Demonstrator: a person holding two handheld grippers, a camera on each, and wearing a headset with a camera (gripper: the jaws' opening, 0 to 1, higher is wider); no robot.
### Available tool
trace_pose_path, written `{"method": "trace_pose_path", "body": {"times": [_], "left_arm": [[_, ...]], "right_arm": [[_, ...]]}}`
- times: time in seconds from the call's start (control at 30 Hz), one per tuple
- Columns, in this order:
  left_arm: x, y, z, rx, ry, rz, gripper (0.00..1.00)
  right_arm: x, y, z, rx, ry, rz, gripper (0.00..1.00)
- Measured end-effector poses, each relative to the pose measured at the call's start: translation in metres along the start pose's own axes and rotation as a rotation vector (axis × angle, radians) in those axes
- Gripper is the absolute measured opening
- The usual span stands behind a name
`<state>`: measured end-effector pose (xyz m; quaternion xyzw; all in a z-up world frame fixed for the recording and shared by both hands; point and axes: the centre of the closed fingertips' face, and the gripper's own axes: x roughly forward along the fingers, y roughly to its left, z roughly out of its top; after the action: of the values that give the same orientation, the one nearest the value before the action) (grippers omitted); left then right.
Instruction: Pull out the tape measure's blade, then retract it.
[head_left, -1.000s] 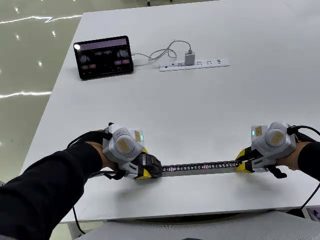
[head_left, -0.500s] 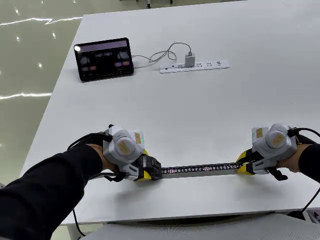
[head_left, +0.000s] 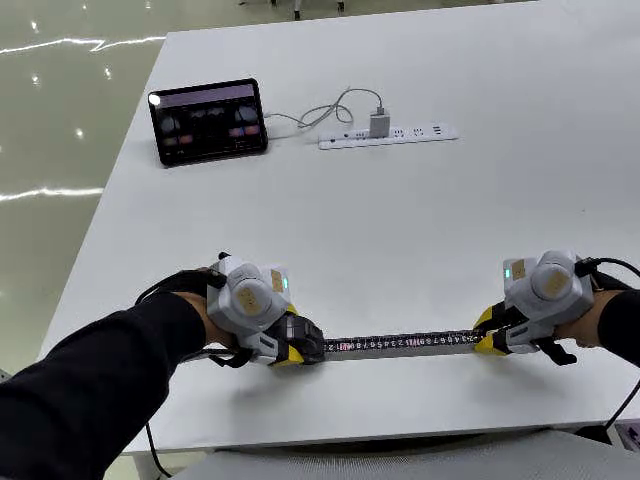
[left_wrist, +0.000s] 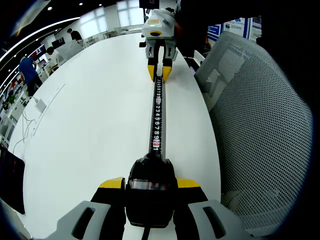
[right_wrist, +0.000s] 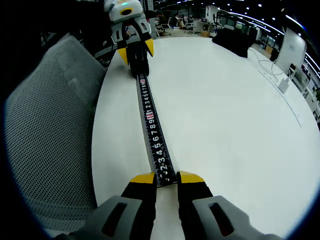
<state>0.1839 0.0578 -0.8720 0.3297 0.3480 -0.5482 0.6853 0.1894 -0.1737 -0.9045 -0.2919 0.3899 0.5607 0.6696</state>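
- Tape measure case (left_wrist: 150, 187) is sitting by the table's (head_left: 400, 220) near edge, toward the near-left corner. Its blade (head_left: 405, 342) is running out rightward along that edge.
- Left gripper (left_wrist: 150, 184) is clamping the case, jaws spread to its width.
- Right gripper (right_wrist: 166, 178) is pinching the blade's tip, jaws nearly closed.
- Step, as I judge it: the pull-out is nearing its end — next is calling for easing the tip back toward the case, grip kept on.

I read white digits 1 to 9 repeating along the black tape-measure blade (right_wrist: 151, 131), with red-boxed marks between runs. The lettering on the dark rectangular tablet screen (head_left: 208, 121) is too small for me to read.
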Motion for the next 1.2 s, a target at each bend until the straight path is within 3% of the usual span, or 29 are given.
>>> {"method": "trace_pose_path", "body": {"times": [0.67,0.87,0.93,1.2], "left_arm": [[0.0027,0.0011,0.0014,0.0,-0.002,-0.007,0.33],[0.0033,0.0004,0.0016,0.005,0.0,-0.022,0.33],[0.0033,0.0004,0.0018,0.008,0.0,-0.02,0.33],[0.0035,0.0003,0.0016,0.029,0.0,-0.03,0.33]], "right_arm": [[-0.0005,0.0023,0.0017,-0.065,0.058,0.02,0.12],[-0.0012,0.0034,0.0026,-0.072,0.06,0.02,0.12],[-0.0006,0.0021,0.0028,-0.12,0.057,0.014,0.12],[-0.0038,0.0079,0.0079,-0.127,0.061,0.022,0.16]]}}
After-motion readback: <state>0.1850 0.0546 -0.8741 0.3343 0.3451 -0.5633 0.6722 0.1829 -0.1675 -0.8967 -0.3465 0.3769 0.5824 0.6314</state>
